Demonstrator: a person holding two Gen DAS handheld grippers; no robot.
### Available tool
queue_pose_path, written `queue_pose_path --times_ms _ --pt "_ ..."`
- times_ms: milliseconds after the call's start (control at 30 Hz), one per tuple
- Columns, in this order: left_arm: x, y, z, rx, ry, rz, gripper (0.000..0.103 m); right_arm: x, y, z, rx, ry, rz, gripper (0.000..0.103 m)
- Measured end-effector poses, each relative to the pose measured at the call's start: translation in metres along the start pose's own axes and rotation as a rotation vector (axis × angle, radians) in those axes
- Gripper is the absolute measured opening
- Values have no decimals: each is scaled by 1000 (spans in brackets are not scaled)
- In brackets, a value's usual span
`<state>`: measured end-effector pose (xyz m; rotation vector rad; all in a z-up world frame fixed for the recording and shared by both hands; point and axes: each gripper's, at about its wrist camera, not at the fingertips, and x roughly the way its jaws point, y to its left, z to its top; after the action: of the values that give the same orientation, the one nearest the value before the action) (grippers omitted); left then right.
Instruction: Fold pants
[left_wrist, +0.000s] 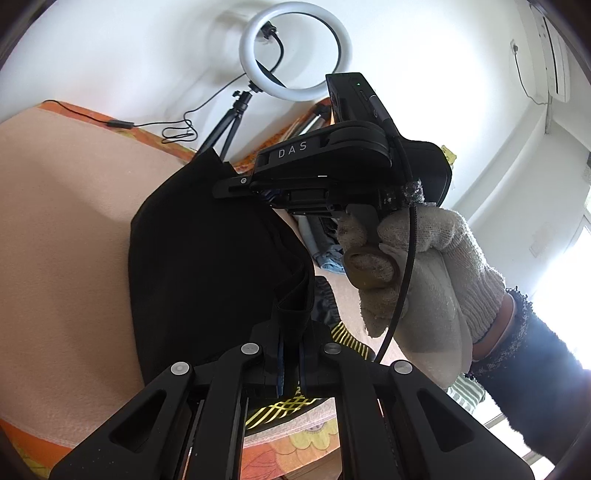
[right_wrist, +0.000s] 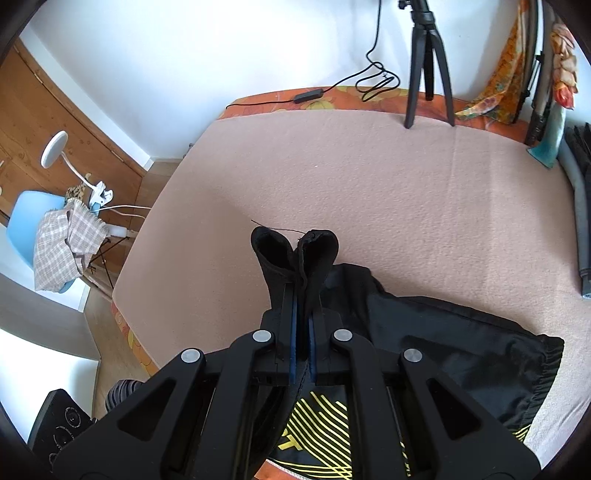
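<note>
A pink blanket (right_wrist: 388, 177) covers the bed and spreads ahead of the right gripper (right_wrist: 302, 332), with an orange flowered sheet (right_wrist: 332, 96) showing past its far edge. White walls stand beyond that, and wooden flooring lies off to this gripper's left. No container shows in either view.

The black pants (right_wrist: 443, 350) lie on the blanket just ahead and to the right of the right gripper, yellow stripes showing under its frame. Its jaws are pressed together on a cuff end of the fabric, which stands up between them. In the left wrist view the pants (left_wrist: 207, 266) hang ahead of the left gripper (left_wrist: 290, 354), whose jaws are likewise clamped on a fold of the black cloth.

A gloved hand (left_wrist: 417, 266) grips the other device to the upper right of the left gripper. A tripod (right_wrist: 428, 62) stands at the far side of the bed, a ring light (left_wrist: 295, 50) above it. A blue chair (right_wrist: 33, 221) with checked cloth sits far left of the right gripper.
</note>
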<state>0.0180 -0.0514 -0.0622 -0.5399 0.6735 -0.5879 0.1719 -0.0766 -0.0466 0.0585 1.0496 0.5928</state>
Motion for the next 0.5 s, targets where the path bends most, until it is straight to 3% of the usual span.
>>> queue_pose_path --times_ms 500 --pt "91 -38 7 93 126 -62 3 -54 -111 -35 157 -76 -7 5"
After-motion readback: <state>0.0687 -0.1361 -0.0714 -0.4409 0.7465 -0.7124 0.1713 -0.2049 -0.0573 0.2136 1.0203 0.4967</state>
